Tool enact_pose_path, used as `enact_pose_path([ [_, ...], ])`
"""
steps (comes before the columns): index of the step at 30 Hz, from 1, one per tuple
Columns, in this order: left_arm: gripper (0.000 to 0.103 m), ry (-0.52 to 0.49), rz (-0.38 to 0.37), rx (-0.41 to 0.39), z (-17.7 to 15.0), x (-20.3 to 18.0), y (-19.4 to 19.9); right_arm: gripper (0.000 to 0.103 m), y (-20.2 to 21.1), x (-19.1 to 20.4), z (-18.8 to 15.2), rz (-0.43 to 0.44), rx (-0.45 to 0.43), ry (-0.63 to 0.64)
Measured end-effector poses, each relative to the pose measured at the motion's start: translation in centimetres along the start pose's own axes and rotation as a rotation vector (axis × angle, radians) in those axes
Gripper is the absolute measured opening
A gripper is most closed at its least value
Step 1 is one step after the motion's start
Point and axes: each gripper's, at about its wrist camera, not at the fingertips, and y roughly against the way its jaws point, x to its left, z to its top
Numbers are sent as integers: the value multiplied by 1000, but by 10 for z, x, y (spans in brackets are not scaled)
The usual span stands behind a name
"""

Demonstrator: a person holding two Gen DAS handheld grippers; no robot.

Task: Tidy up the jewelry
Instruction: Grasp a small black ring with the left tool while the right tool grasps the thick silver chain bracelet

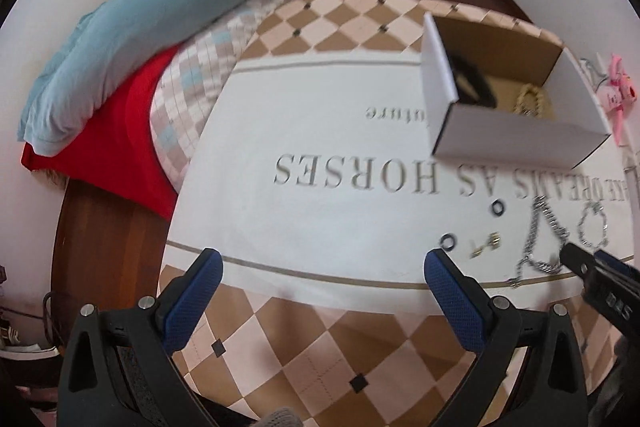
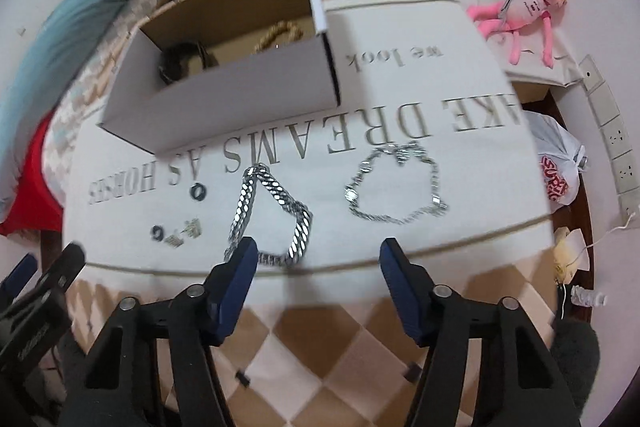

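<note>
On cloth, near edge: heavy silver chain [image 2: 272, 215], thin bracelet [image 2: 396, 187], black rings [image 2: 197, 192], gold earrings [image 2: 185, 229]; loose, awaiting sorting
Box [image 2: 224, 103]: open; holds gold beads [image 2: 278, 33], black band [image 2: 180, 63]; likely the destination
Right gripper [image 2: 316, 255]: jaws apart, empty, just short of heavy chain
Left gripper [image 1: 324, 267]: jaws apart, empty
Cloth print: "DREAMS AS HORSES", "we look"

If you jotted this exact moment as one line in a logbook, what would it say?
left gripper: open, empty | right gripper: open, over thick silver chain | box: holds some pieces | thin bracelet, small rings: loose on cloth
</note>
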Motion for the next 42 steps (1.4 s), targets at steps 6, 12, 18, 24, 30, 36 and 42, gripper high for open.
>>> enact_pose_path([
  [6, 102, -20, -32, 46, -3, -5, -17, 28, -20, 26, 0, -141, -46, 108],
  [12, 102, -93, -87, 50, -2, -25, -30, 8, -15, 21, -11, -127, -37, 123],
  [18, 93, -193, -119, 63, -4, -49, -44, 8, -2, -15, -19, -100, -10, 38],
  [24, 85, -230, -155, 44, -4, -68, -44, 8, 0, -21, -18, -102, -5, 13],
  [30, 20, -241, -236, 34, 3, -77, -36, 8, -2, -20, -17, -104, -5, 16],
  [36, 12, -271, -225, 28, -2, -84, -30, 8, -1, -25, -15, -69, 7, -3],
  [42, 12, -241, -250, 27, -7, -72, -19, 8, 18, -18, -14, 13, -28, 2],
])
